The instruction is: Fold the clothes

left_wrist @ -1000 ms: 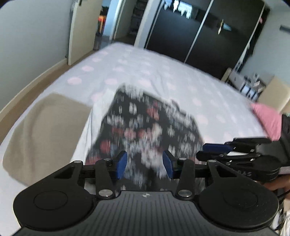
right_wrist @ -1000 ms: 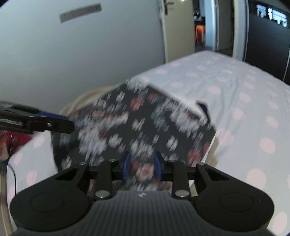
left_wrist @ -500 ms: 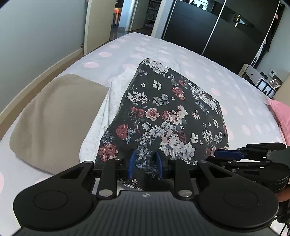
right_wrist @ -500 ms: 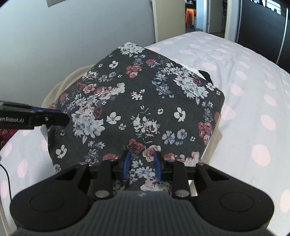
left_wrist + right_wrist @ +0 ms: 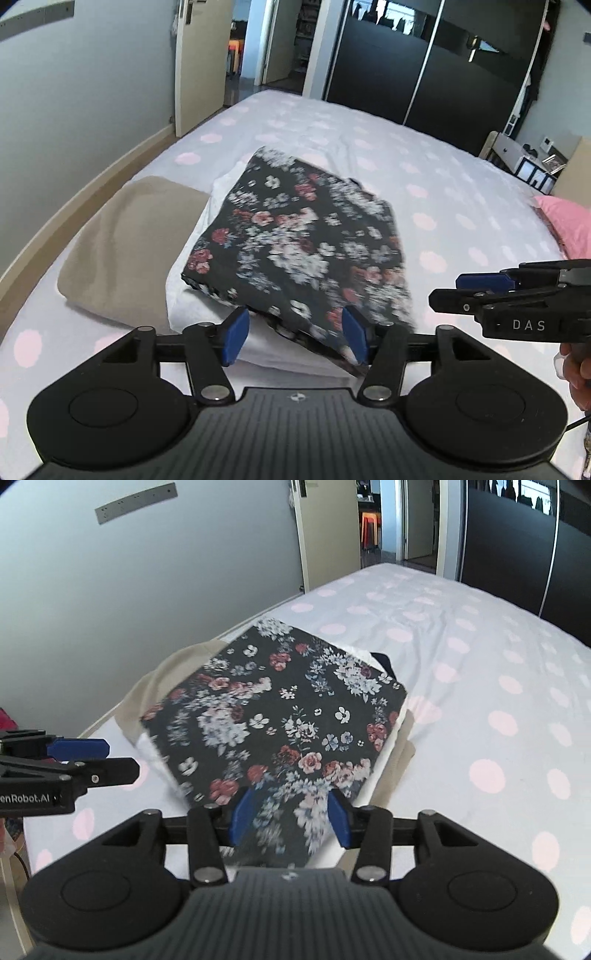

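Left wrist view shows the folded black floral-print cotton garment [image 5: 303,243] lying flat on a white folded cloth [image 5: 192,295], beside a beige folded fabric [image 5: 125,243] on the pink-dotted white bedsheet [image 5: 461,206]; no container is in sight. Both the left gripper [image 5: 293,339] and the right gripper [image 5: 290,818] have jaws opening, the garment's near edge lying loose between the blue pads. It looks light, soft and limp, so pinching corners or a folded edge should control it best.

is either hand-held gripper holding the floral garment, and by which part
Neither: both sets of jaws are opening, pads clear of the folded floral garment, whose near edge lies between them on the white garment.
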Available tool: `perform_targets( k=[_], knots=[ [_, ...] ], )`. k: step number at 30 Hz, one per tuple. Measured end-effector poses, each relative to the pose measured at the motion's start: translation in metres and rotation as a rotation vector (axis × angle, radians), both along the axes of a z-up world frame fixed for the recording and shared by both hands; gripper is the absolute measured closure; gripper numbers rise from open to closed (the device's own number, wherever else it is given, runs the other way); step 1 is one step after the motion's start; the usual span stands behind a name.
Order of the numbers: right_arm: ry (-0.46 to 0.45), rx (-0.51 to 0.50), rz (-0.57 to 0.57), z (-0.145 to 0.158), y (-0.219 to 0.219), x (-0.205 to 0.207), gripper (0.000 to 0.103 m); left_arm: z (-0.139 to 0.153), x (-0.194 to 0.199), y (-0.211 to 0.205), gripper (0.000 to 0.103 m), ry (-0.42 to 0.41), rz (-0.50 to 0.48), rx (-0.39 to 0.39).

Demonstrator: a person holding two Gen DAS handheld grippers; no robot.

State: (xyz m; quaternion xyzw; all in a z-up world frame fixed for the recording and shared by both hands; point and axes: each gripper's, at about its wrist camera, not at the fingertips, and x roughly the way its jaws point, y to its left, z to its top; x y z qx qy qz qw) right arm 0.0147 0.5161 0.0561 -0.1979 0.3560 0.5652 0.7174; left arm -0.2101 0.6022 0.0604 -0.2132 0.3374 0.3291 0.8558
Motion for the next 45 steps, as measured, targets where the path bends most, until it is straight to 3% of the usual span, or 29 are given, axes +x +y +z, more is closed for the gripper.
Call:
perform_targets(
  k=[4, 7, 13, 17, 20, 25, 28, 33, 40, 45],
  knots=[
    [-0.002, 0.031, -0.006, 0.027, -0.036, -0.013, 0.037, 0.026, -0.012, -0.037, 0.027, -0.05, -0.003, 0.06],
    [-0.005, 0.048, -0.012, 0.044, -0.064, -0.023, 0.026, 0.043, -0.02, -0.064, 0.026, -0.067, 0.0, 0.103],
    [-0.048, 0.023, -0.037, 0.064, -0.118, -0.053, 0.017, 0.073, -0.032, -0.128, 0.026, -0.028, 0.01, 0.255],
    [-0.006, 0.088, -0.055, 0.076, -0.161, -0.072, 0.014, 0.086, -0.042, -0.169, 0.024, -0.027, 0.025, 0.344],
    [0.026, 0.133, -0.069, 0.083, -0.194, -0.087, 0.011, 0.088, -0.053, -0.193, 0.024, -0.068, 0.02, 0.337],
    [-0.055, 0.167, -0.045, 0.086, -0.24, -0.124, 0.01, 0.076, -0.07, -0.231, 0.023, -0.126, 0.093, 0.351],
    [-0.066, 0.195, -0.036, 0.08, -0.267, -0.14, 0.01, 0.067, -0.079, -0.25, 0.022, -0.135, 0.155, 0.357],
    [-0.127, 0.216, -0.074, 0.057, -0.299, -0.162, 0.01, 0.049, -0.086, -0.283, 0.021, -0.105, 0.172, 0.397],
    [-0.101, 0.294, -0.126, 0.025, -0.339, -0.181, 0.005, 0.01, -0.085, -0.303, 0.021, -0.067, 0.171, 0.275],
    [-0.1, 0.278, -0.152, 0.008, -0.35, -0.185, 0.005, -0.009, -0.082, -0.31, 0.021, -0.037, 0.176, 0.236]
  ],
)
